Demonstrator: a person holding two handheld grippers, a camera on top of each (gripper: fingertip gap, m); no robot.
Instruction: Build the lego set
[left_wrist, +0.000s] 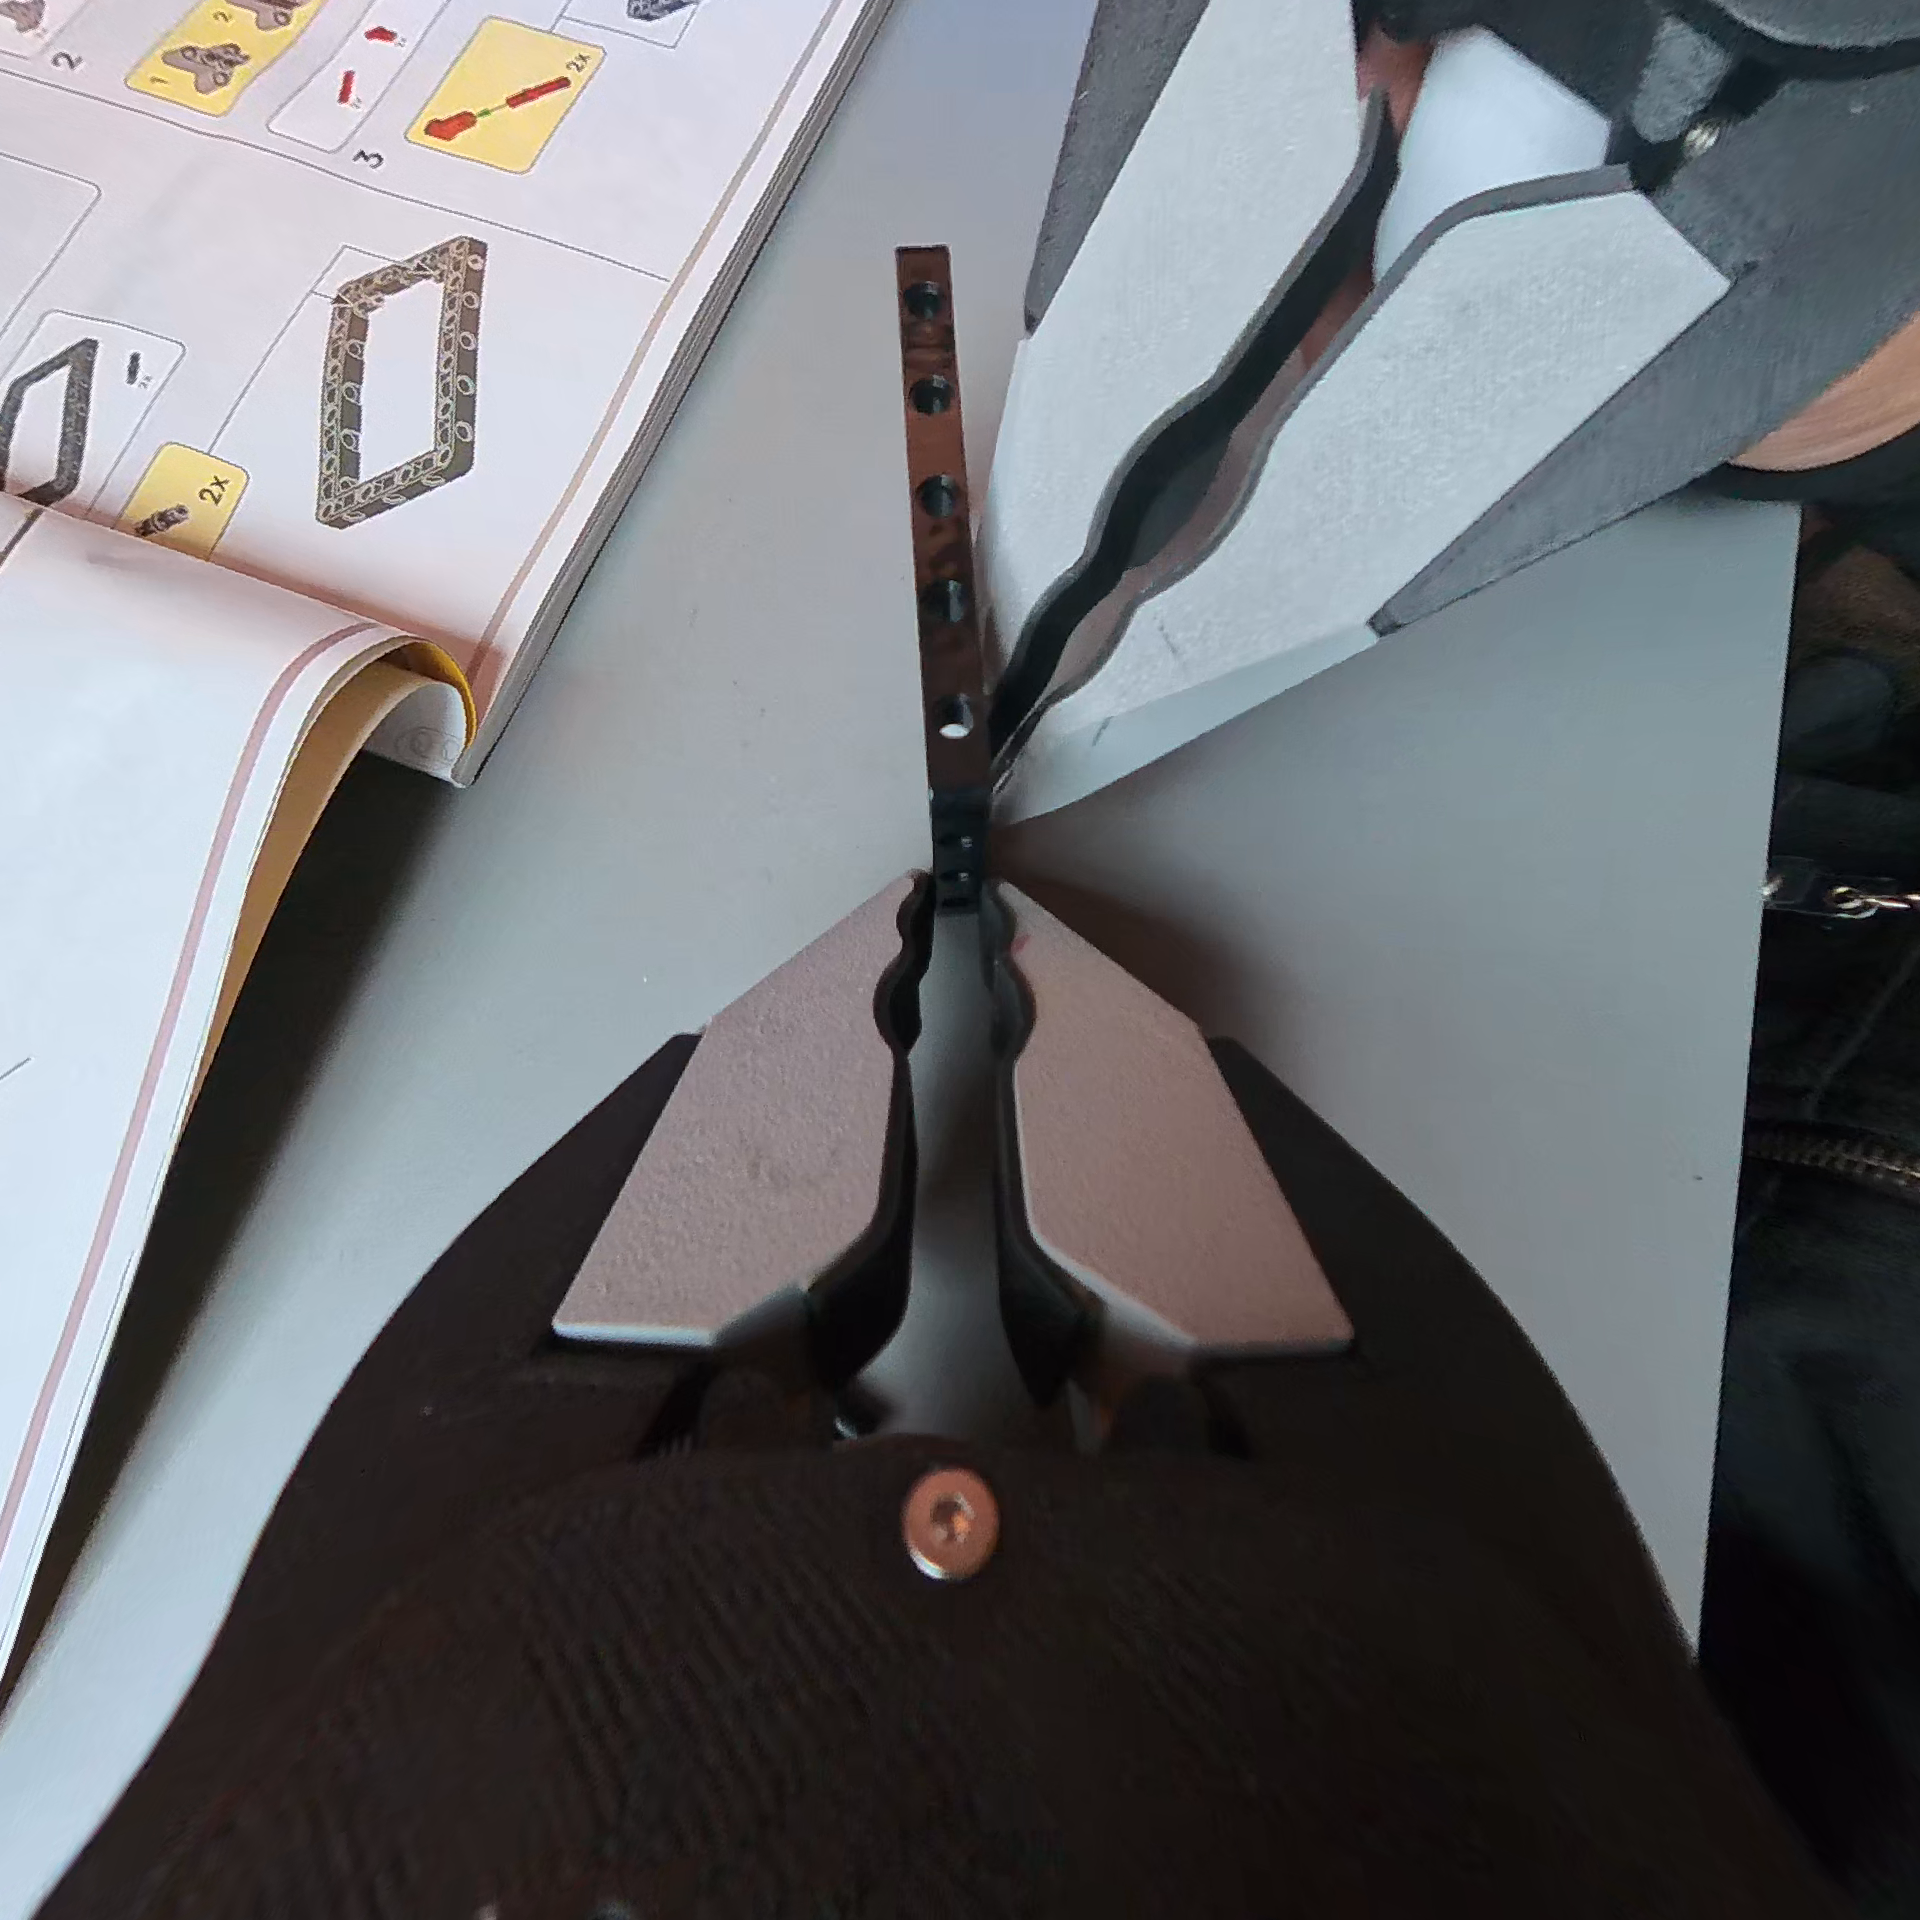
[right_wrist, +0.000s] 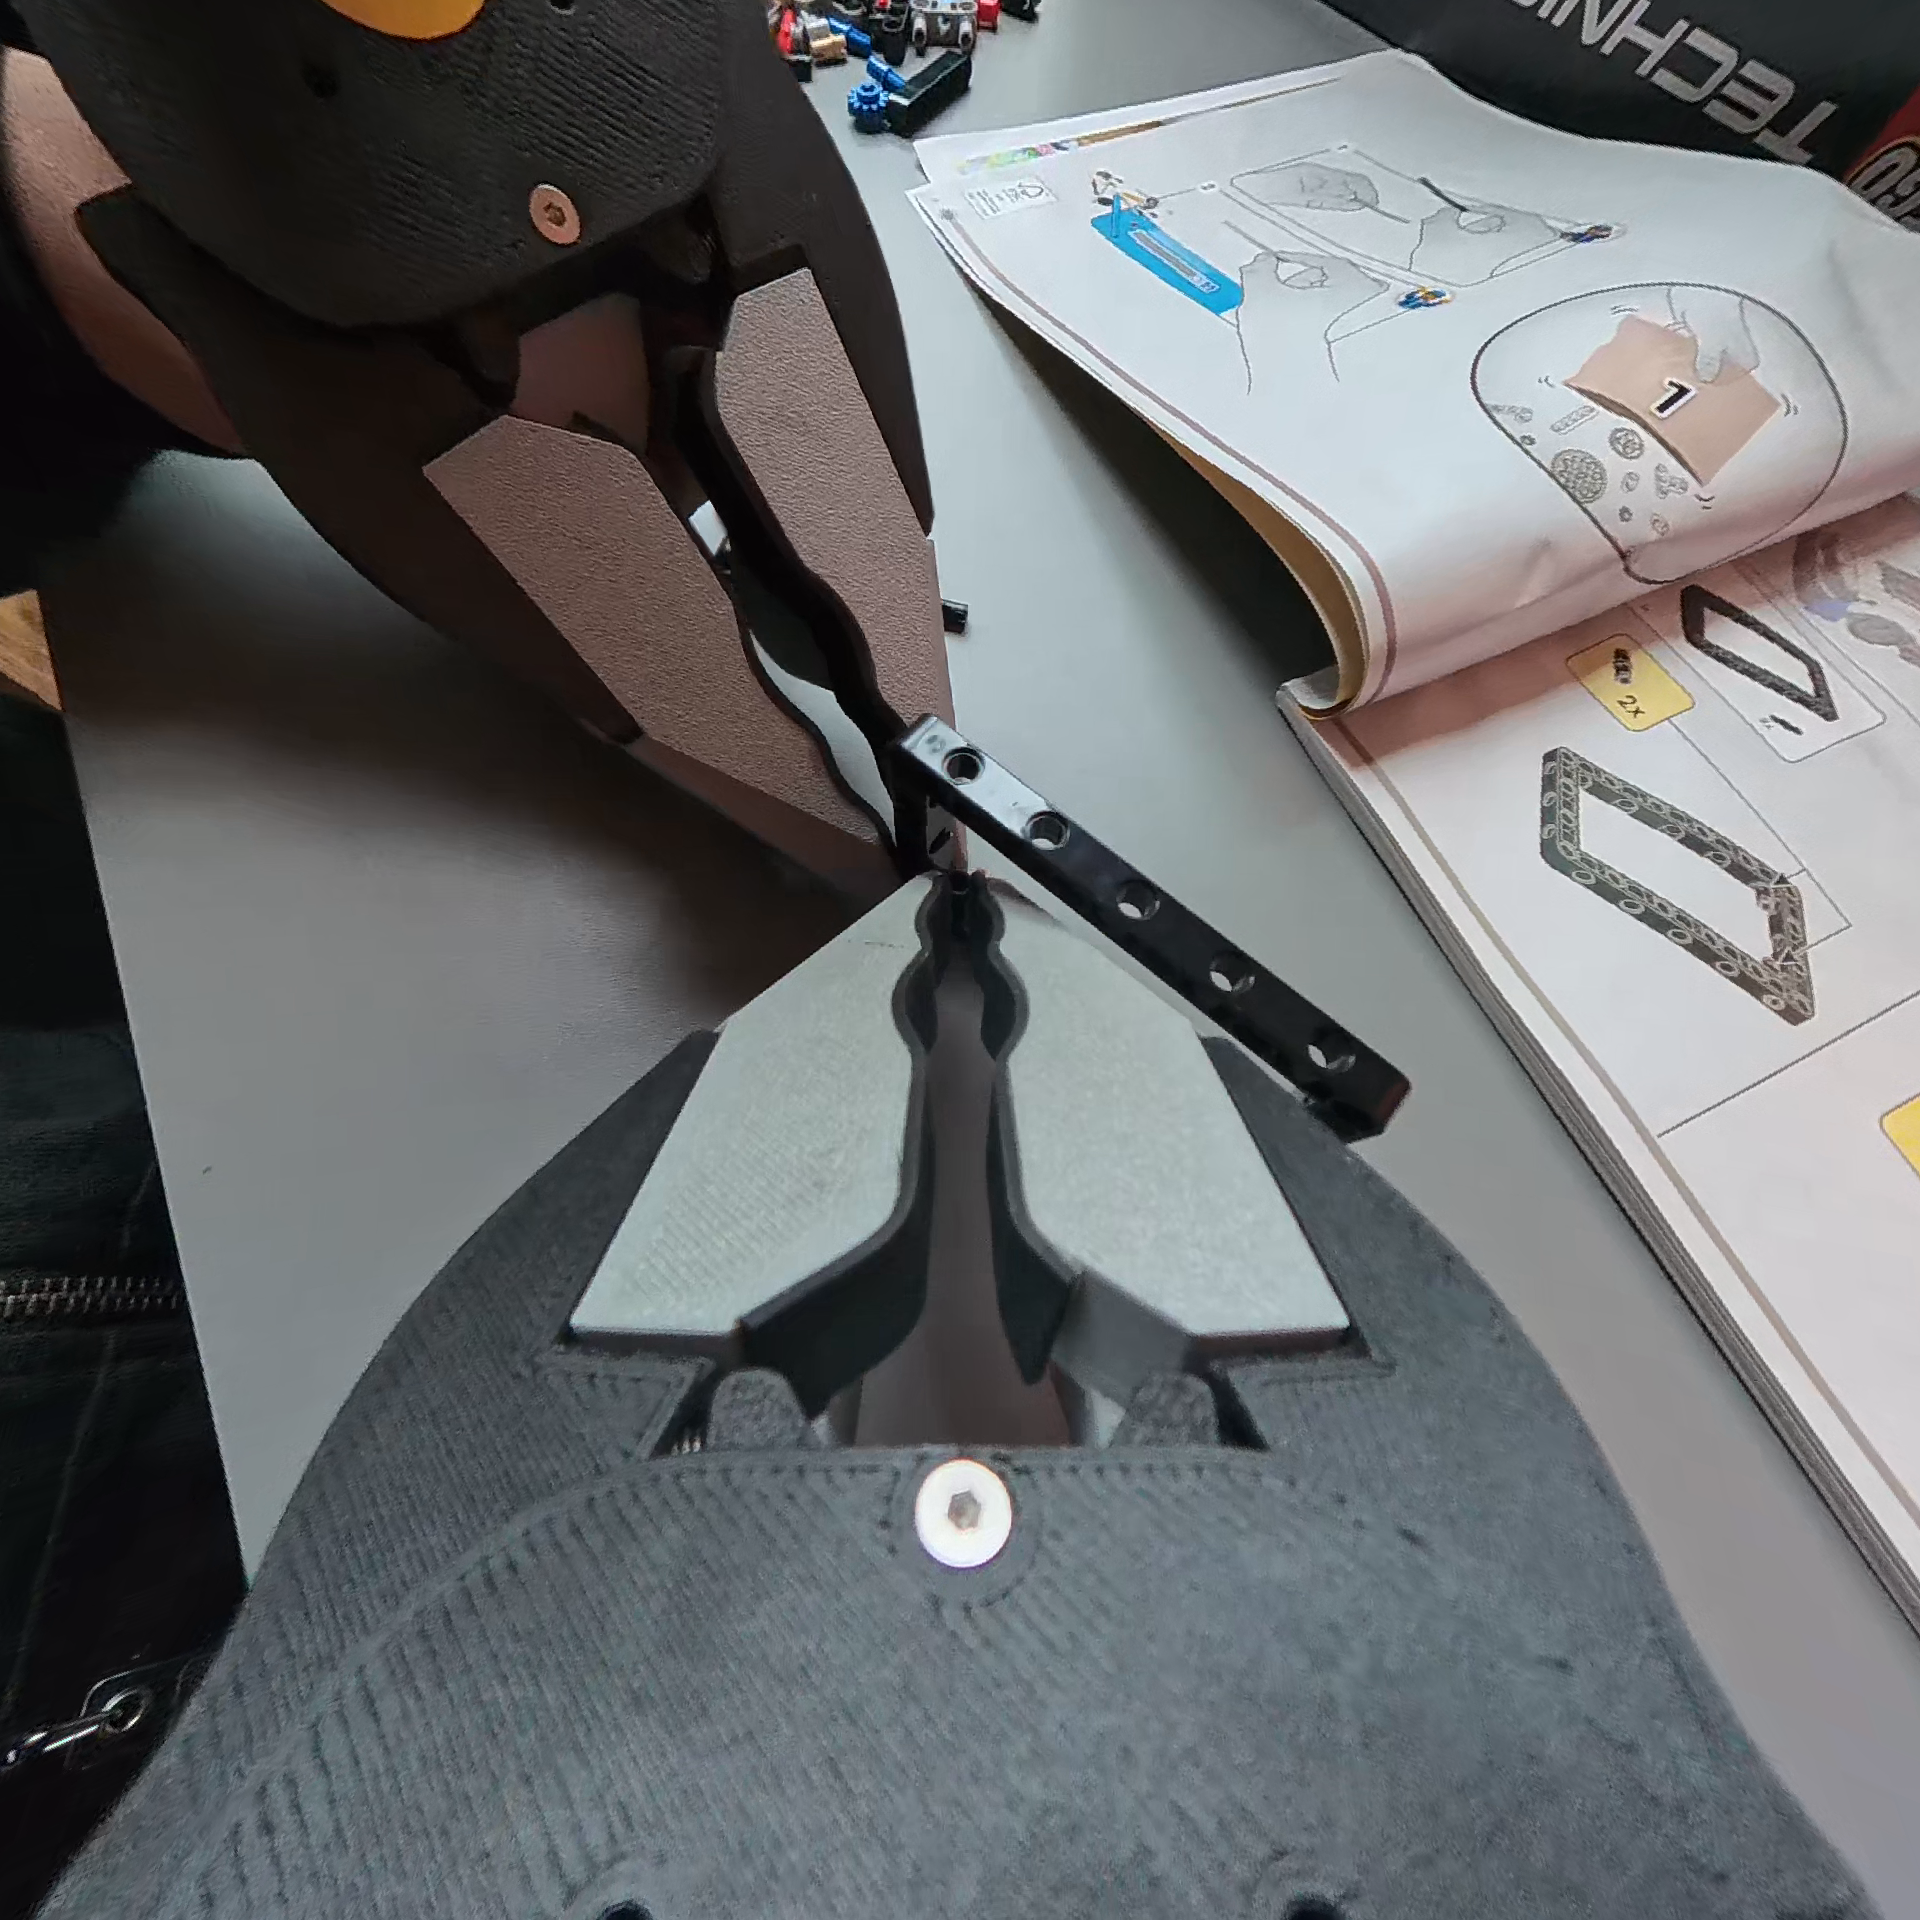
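Instruction booklet: lying open on the grey table, left.
Left gripper: jaws clamping the black beam by its near end, above the table.
Right gripper: jaws pinching what seems a small black pin beside the beam.

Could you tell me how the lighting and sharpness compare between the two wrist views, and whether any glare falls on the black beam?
Left wrist view: the left claw sits in warm shade, and the black beam carries mottled reflections. The booklet stays sharp, though its edges bow from the wide lens. Right wrist view: the right claw is cooler and evenly lit, with a pale glint near the beam's upper holes; the loose parts far back look soft.
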